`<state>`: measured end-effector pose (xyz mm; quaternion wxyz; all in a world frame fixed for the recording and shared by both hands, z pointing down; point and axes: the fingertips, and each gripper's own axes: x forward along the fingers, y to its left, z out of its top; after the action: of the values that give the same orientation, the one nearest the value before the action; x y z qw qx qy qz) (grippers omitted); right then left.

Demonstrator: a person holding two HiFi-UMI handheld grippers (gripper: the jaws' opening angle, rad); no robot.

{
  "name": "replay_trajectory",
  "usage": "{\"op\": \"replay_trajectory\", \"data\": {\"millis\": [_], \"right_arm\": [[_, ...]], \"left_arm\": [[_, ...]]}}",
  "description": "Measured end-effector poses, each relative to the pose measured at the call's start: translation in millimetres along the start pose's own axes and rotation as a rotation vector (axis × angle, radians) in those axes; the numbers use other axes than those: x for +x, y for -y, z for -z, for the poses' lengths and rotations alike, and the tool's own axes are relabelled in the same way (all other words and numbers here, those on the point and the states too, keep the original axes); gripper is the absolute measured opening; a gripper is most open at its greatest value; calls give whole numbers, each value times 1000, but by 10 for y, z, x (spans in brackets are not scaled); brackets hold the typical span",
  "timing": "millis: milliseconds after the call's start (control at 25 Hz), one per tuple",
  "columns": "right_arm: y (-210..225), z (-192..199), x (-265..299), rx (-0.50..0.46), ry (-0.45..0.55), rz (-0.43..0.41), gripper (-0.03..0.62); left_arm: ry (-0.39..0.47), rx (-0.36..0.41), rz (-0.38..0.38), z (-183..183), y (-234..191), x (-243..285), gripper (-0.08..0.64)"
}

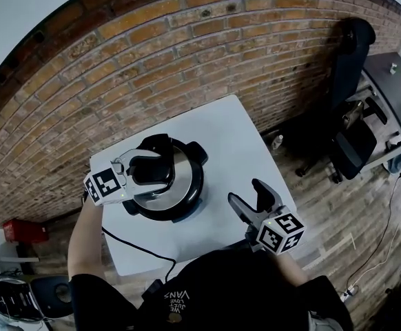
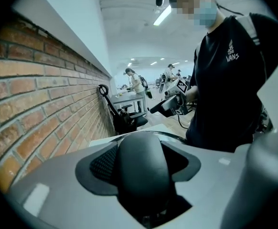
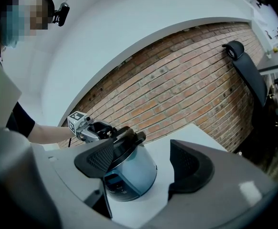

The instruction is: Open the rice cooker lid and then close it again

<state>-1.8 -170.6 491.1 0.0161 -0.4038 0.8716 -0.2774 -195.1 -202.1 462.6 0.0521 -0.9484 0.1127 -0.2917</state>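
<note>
You are clamping the left hand-held gripper [image 1: 140, 171] on the black lid handle [image 2: 141, 168] of the rice cooker [image 1: 189, 197]. The cooker is sitting toward the left edge of the white tabletop [image 1: 235, 140], its lid [image 1: 182, 164] lying down on the pot. Near the tabletop's near right corner you are holding the right hand-held gripper [image 1: 245, 192] just above the surface. Its jaws are standing wide apart, gripping nothing and pointing toward the cooker.

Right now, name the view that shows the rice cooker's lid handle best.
The left gripper view: the lid handle fills the gap between the left gripper's jaws, close up. The head view shows it from above, partly covered by that gripper. The right gripper view shows it small, side-on.
</note>
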Motion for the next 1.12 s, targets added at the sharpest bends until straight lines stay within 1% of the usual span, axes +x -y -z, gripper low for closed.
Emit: {"op": "replay_trajectory", "data": {"millis": [120, 320, 640, 800, 1040, 1120], "right_arm": [[-16, 11, 7, 0, 1, 1, 362], [-74, 42, 18, 1, -6, -8, 362], [-213, 102, 48, -11, -13, -36, 362], [-267, 128, 47, -18, -15, -40, 362], [-403, 178, 43, -24, -22, -54, 362], [-454, 194, 29, -28, -22, -56, 362]], "left_arm": [[6, -10, -30, -1, -17, -1, 278], [-17, -75, -108, 52, -83, 12, 279], [-15, -163, -290, 79, -173, -8, 279], [-29, -215, -382, 104, -208, -25, 279], [-53, -281, -474, 124, -260, -35, 279], [-58, -297, -494, 124, -267, -33, 281]]}}
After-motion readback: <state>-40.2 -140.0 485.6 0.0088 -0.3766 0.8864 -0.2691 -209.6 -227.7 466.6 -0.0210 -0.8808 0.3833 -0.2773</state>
